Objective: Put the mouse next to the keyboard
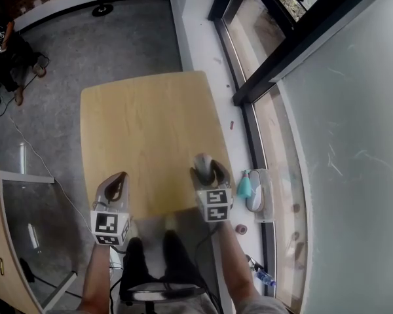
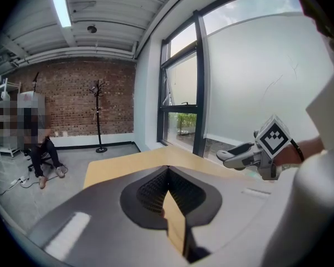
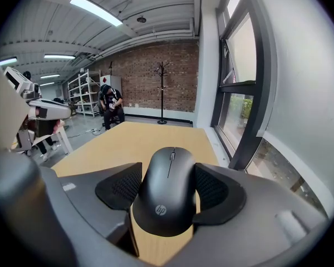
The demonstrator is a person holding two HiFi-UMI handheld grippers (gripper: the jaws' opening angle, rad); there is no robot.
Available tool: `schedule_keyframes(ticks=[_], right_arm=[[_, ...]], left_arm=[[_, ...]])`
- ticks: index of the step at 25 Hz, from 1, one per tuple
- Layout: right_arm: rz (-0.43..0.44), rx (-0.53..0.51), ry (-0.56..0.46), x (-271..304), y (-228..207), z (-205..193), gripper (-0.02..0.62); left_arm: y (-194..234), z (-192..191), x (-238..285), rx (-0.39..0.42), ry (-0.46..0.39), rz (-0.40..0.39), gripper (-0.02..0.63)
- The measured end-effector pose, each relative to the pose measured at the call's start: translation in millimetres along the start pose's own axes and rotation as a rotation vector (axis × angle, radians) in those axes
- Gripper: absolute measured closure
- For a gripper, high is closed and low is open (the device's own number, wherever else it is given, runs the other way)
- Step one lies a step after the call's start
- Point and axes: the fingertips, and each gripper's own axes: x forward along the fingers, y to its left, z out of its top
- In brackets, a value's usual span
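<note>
Evidently the right gripper [image 1: 205,167] clamps the mouse [image 3: 170,196] by its sides above the worktop's [image 1: 144,123] near right edge, ready for setting down. No keyboard shows. The left gripper [image 1: 120,178], closed on nothing, waits at the near left corner.

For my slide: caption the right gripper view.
Right hand-held gripper grips a black mouse above the wooden table.

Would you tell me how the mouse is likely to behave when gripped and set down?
Probably rigid: the mouse shows no dent between the pads. Its smooth, rounded shell may slip. Small and plastic-looking, so likely light.
</note>
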Motion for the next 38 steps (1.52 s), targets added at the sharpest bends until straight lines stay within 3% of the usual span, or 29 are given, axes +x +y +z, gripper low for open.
schedule_keyframes(ticks=[27,38], right_arm=[[0.074,0.047,0.134,67.0,-34.3,-85.3,0.279],[0.066,0.032,0.165,74.2,-34.5,-94.6,0.278]], left_arm=[[-33.0,-63.2,74.7,0.001,0.119,-0.016,0.607],[-30.3,-67.2,80.3,-0.005,0.130,-0.015,0.607]])
